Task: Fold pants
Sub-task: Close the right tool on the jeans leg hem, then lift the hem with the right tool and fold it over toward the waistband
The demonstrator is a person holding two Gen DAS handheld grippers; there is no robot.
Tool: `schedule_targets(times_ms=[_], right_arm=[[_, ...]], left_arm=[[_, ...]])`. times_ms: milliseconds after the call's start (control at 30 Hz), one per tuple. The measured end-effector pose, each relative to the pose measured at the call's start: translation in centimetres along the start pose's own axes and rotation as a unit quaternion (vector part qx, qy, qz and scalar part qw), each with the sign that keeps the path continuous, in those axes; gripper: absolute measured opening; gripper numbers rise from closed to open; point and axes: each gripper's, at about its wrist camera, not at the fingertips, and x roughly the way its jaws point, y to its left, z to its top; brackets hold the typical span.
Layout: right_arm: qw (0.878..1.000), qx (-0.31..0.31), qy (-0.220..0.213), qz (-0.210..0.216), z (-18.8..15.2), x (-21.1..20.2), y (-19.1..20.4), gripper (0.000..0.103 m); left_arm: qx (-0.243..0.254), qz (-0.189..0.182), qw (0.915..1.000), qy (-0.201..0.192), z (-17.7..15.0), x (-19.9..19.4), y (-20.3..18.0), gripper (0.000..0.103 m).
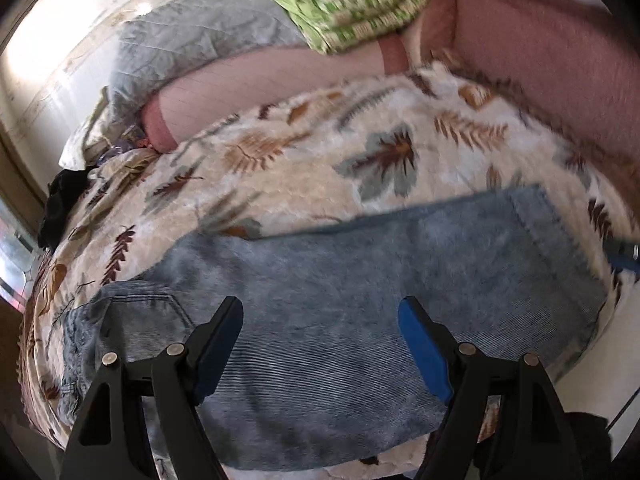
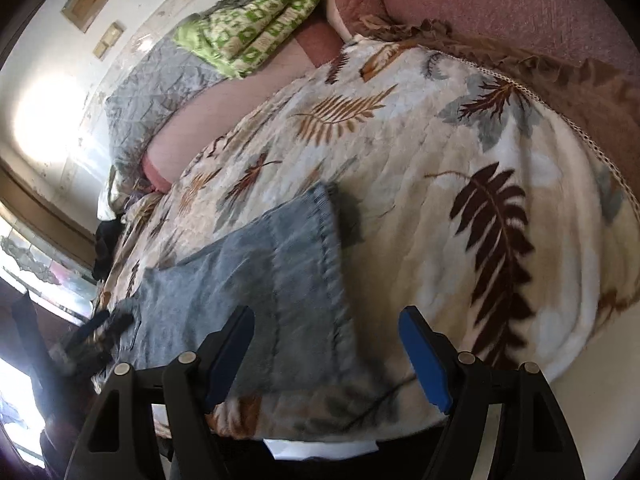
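A bed covered by a leaf-patterned blanket (image 1: 304,168) fills both views, with a pink headboard or wall (image 1: 540,52) at the upper right and a green patterned quilt (image 1: 360,4) and a grey quilted cover (image 1: 200,36) piled at the top of the frame. The pants (image 1: 328,288), light blue denim, are laid flat across the blanket in the lower half of the left wrist view; the end with a pocket lies at the lower left and the hemmed end at the right. In the right wrist view the hem edge (image 2: 328,240) is seen running down the centre of the frame, with bare blanket to its right.

The left gripper (image 1: 320,316) is held above the middle of the denim, its jaws apart and nothing between them. The right gripper (image 2: 326,324) is held over the hem end, its jaws likewise apart and empty; the left finger is over cloth, the right finger over blanket.

The pants appear already doubled lengthwise, so a fold across the length is judged to be the step in hand. For a clean result, both layers of the hem should be pinched together at the near corner, not the top layer alone. The pocket end should be pinned or gripped by the other gripper so the cloth is not dragged. The hem should be lifted only enough to clear the blanket's pile, carried over, and laid edge to edge.
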Motion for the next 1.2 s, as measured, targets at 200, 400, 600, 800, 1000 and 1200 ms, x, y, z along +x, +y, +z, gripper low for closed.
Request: schedule_targets(times_ms=[200, 400, 600, 800, 1000, 1200], right_arm=[[0.997, 0.006, 0.056, 0.045, 2.5, 4.2, -1.7, 0.079], [0.989, 0.002, 0.086, 0.120, 3.9, 6.3, -1.3, 0.055], [0.985, -0.014, 0.126, 0.114, 3.9, 8.9, 1.0, 0.020], [0.990, -0.012, 0.093, 0.108, 4.4, 6.3, 4.1, 0.018], [0.989, -0.034, 0.079, 0.123, 5.0, 3.1, 11.4, 0.018], [0.978, -0.071, 0.113, 0.161, 2.9, 5.6, 21.4, 0.040]], left_arm=[[0.023, -0.004, 0.9994, 0.026, 1.7, 3.5, -2.1, 0.081], [0.014, 0.012, 0.9980, 0.061, 1.9, 6.8, -2.1, 0.081], [-0.001, 0.006, 0.9971, 0.076, 1.5, 7.1, -1.0, 0.081], [-0.036, 0.014, 0.9980, 0.051, 1.3, 4.5, 3.1, 0.081], [-0.102, 0.018, 0.9941, 0.033, -0.9, 1.4, 9.8, 0.081], [-0.152, 0.053, 0.9869, 0.007, -3.6, -1.5, 16.6, 0.081]])
